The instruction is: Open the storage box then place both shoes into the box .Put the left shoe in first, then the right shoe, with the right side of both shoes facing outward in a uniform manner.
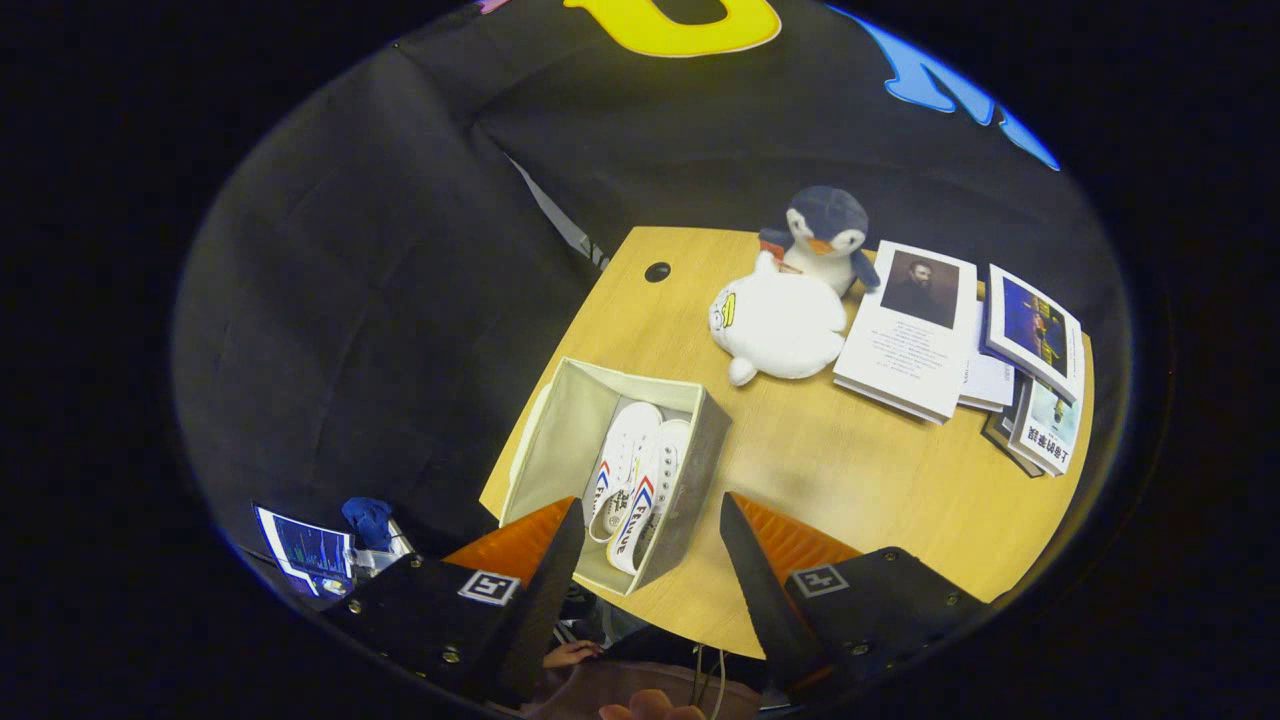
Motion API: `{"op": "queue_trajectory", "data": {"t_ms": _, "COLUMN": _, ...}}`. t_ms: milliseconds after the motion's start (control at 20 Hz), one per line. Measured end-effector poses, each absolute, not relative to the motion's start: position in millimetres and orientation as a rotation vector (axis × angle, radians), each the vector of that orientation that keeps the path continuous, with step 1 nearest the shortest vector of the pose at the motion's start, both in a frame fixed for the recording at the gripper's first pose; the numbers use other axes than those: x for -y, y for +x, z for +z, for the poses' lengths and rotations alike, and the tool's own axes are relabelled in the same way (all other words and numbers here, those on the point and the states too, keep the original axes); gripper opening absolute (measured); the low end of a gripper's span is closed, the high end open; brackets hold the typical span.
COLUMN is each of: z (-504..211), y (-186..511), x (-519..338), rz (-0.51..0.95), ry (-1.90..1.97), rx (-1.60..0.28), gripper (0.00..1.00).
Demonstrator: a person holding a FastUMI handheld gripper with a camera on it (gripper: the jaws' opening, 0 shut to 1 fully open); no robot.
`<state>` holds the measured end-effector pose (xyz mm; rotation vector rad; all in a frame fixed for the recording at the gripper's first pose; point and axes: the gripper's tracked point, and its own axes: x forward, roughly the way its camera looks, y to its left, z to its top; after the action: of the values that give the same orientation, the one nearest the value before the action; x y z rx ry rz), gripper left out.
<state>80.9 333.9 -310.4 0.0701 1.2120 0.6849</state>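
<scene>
Gripper view: both shoes sat in the open box, high above the table.
The gripper (648, 545) hung with its fingers spread and holding nothing, the storage box (560, 440) at lower centre between and just beyond them. The two shoes (635, 480) lay side by side inside, apparently placed as asked; plush toys (790, 310) and books (915, 335) lay upper right.

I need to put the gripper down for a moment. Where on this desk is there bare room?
The widest bare wood lies between the storage box and the books, ahead of the open, empty hand-held gripper. A smaller patch surrounds the cable hole, beside the white plush. The penguin plush and books crowd the far side.
</scene>
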Motion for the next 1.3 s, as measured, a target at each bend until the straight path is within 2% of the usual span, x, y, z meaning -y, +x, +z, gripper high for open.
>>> {"op": "queue_trajectory", "data": {"t_ms": 350, "z": -253.4, "y": 95.8, "x": -255.9, "rz": 0.544, "ry": 0.087, "rx": -0.913, "gripper": 0.84}}
{"op": "queue_trajectory", "data": {"t_ms": 400, "z": -244.5, "y": 99.6, "x": -246.9, "rz": 0.525, "ry": 0.089, "rx": -0.844, "gripper": 0.84}}
{"op": "queue_trajectory", "data": {"t_ms": 450, "z": -237.0, "y": 104.8, "x": -241.2, "rz": 0.503, "ry": 0.091, "rx": -0.764, "gripper": 0.97}}
{"op": "queue_trajectory", "data": {"t_ms": 650, "z": -183.0, "y": 115.1, "x": -193.6, "rz": 0.345, "ry": 0.072, "rx": -0.397, "gripper": 0.98}}
{"op": "queue_trajectory", "data": {"t_ms": 750, "z": -159.0, "y": 104.6, "x": -176.4, "rz": 0.289, "ry": 0.059, "rx": -0.272, "gripper": 0.98}}
{"op": "queue_trajectory", "data": {"t_ms": 1050, "z": -121.5, "y": 67.2, "x": -148.6, "rz": 0.197, "ry": 0.015, "rx": -0.058, "gripper": 0.97}}
{"op": "queue_trajectory", "data": {"t_ms": 1300, "z": -131.9, "y": 50.5, "x": -148.0, "rz": 0.209, "ry": -0.034, "rx": -0.025, "gripper": 0.97}}
